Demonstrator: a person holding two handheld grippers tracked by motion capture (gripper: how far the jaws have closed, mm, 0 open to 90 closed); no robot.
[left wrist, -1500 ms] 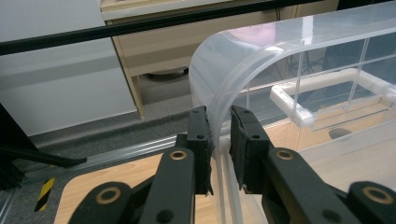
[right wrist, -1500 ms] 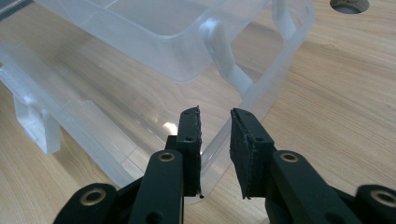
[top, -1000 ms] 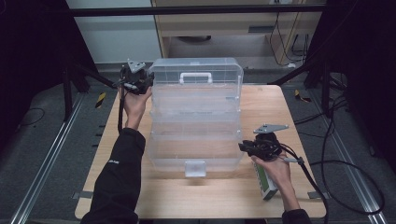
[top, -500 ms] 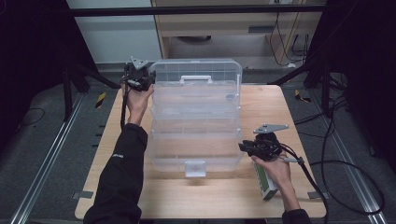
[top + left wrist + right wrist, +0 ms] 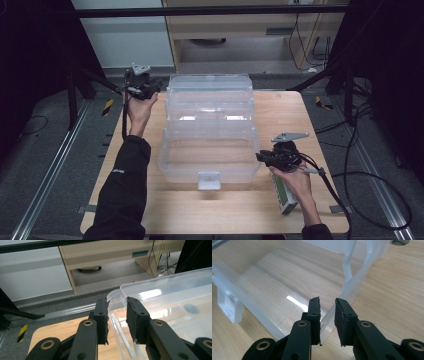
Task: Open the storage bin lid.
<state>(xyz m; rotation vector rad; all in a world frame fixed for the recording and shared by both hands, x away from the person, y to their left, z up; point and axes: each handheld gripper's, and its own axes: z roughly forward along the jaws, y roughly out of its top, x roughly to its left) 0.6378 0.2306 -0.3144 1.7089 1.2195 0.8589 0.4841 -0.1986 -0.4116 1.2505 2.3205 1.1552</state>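
A big clear plastic box (image 5: 210, 150) with stepped tiers lies opened out on the wooden table (image 5: 280, 110). My left gripper (image 5: 157, 87) is at its far left corner. In the left gripper view that rounded corner (image 5: 113, 296) sits in the gap of the left gripper (image 5: 117, 307), whose jaws have just been opening; the pads stand off it. My right gripper (image 5: 260, 157) is at the near right corner of the bottom bin. In the right gripper view the bin's thin side wall (image 5: 348, 282) runs between the pads of the right gripper (image 5: 327, 305), which is shut on it.
A small green and white carton (image 5: 285, 197) lies on the table under the right hand. A white latch (image 5: 209, 180) sticks out at the box's front. Cables trail off the table's right side. A cabinet and dark frame legs stand beyond the far edge.
The box's far lid section now sits lower in the high view and its white handle no longer shows. The left hand has shifted only slightly; the right hand has kept still.
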